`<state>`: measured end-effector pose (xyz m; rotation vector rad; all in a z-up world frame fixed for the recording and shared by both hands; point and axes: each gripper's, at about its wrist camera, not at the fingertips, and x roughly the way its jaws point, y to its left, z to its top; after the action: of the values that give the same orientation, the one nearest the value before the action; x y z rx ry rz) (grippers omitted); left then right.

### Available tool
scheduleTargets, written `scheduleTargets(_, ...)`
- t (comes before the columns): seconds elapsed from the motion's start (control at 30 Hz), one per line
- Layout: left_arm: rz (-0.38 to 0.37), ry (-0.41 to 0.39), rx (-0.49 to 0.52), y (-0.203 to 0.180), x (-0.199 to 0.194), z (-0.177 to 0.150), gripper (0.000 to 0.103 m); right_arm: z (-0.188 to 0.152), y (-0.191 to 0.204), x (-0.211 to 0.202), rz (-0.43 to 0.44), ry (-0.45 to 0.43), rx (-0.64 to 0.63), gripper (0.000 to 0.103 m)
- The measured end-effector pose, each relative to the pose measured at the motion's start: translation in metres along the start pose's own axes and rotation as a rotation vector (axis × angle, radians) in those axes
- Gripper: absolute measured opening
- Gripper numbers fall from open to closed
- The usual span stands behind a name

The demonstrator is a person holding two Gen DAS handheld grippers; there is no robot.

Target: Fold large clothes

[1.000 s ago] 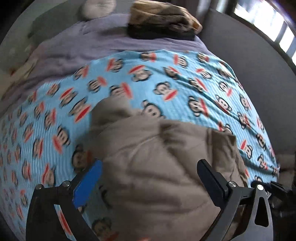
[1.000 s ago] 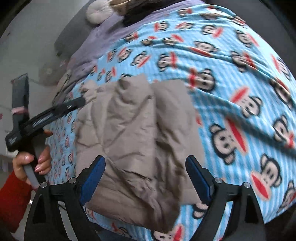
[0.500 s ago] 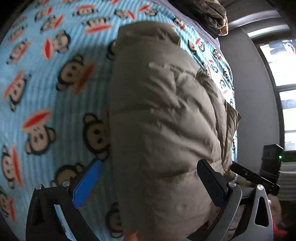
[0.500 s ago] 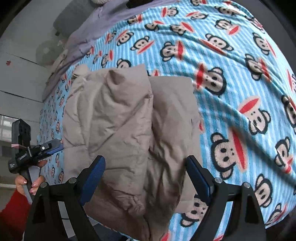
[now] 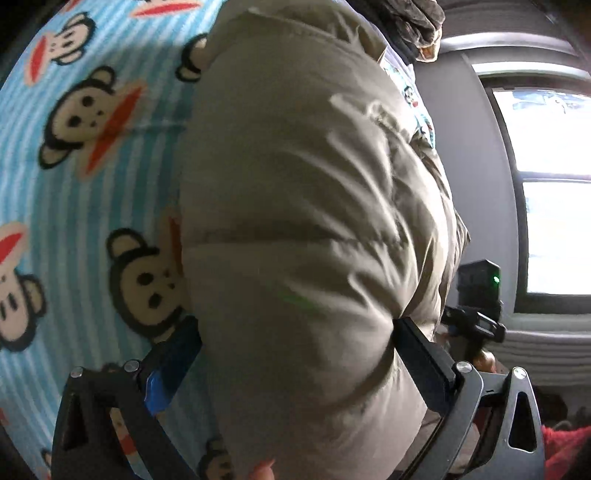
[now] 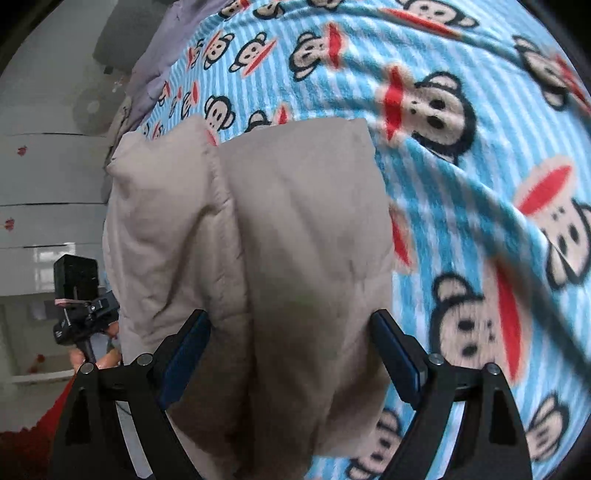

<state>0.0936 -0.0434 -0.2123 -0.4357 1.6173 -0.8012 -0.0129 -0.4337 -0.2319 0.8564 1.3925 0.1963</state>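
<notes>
**Puffy beige jacket bundled on the monkey blanket, both claws straddling its near end**

A padded beige jacket [image 6: 258,240] lies folded into a thick bundle on a bed covered by a light-blue striped blanket [image 6: 461,166] printed with monkey faces. The bundle runs from the near edge of the bed away toward the far side, and a stitched seam runs lengthwise down its top in the right wrist view.

The right claw [image 6: 291,350] stands wide, one blue-padded finger on either side of the jacket's near end. Its fingers [image 6: 395,354] sit just beside the fabric; whether the pads touch it I cannot tell, and nothing shows them pressing in.

The left claw [image 5: 295,354] is also spread wide around the jacket, near the bundle's left side. The puffed fabric bulges out between its fingers and fills the gap, with the right-hand finger [image 5: 424,354] dented into the padding. The blanket shows to the left of the jacket in this view.

Each camera catches the other tool at its edge: the left one at the near left in the right wrist view, the right one at the right in the left wrist view, in front of a bright window [image 5: 546,192]. A red sleeve [image 6: 22,443] shows at the near left. A mottled dark bundle [image 5: 417,18] lies at the far end of the bed.
</notes>
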Motion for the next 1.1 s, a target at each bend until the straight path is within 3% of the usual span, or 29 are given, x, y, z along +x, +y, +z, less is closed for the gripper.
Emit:
scheduleTargets(0.07,-0.032,0.021,-0.016,0.005,0.007,0.000,0.103,0.006,-0.013,0.008,0.030,0.025,0.005,0.096)
scheduleTargets(0.1,-0.045,0.028,-0.024,0.005,0.011,0.001,0.103,0.009,-0.019,0.011,0.026,0.037,0.008,0.103)
scheduleTargets(0.3,-0.127,0.053,-0.069,0.011,0.032,0.003,0.103,0.017,-0.027,0.028,0.189,0.058,0.024,0.103)
scheduleTargets(0.37,-0.121,0.050,-0.072,0.003,0.041,0.007,0.103,0.018,-0.023,0.037,0.273,0.078,0.034,0.103)
scheduleTargets(0.43,-0.113,0.051,-0.069,-0.001,0.045,0.007,0.103,0.018,-0.017,0.045,0.303,0.091,0.034,0.103)
scheduleTargets(0.53,-0.093,0.027,-0.073,-0.009,0.047,0.006,0.101,0.019,-0.011,0.055,0.307,0.096,0.050,0.103)
scheduleTargets(0.6,-0.086,0.005,-0.053,-0.016,0.043,0.002,0.094,0.018,-0.014,0.054,0.299,0.088,0.090,0.103)
scheduleTargets(0.67,-0.089,-0.016,-0.032,-0.023,0.036,-0.002,0.083,0.015,-0.013,0.051,0.292,0.078,0.115,0.098)
scheduleTargets(0.73,-0.098,-0.030,-0.019,-0.029,0.030,-0.003,0.078,0.013,-0.009,0.047,0.303,0.063,0.120,0.080)
scheduleTargets(0.83,-0.109,-0.053,0.027,-0.041,0.017,-0.004,0.077,0.008,0.004,0.038,0.331,0.033,0.106,0.068)
scheduleTargets(1.1,-0.141,-0.116,0.124,-0.036,-0.068,0.027,0.077,-0.003,0.074,0.033,0.383,-0.062,0.050,0.066)
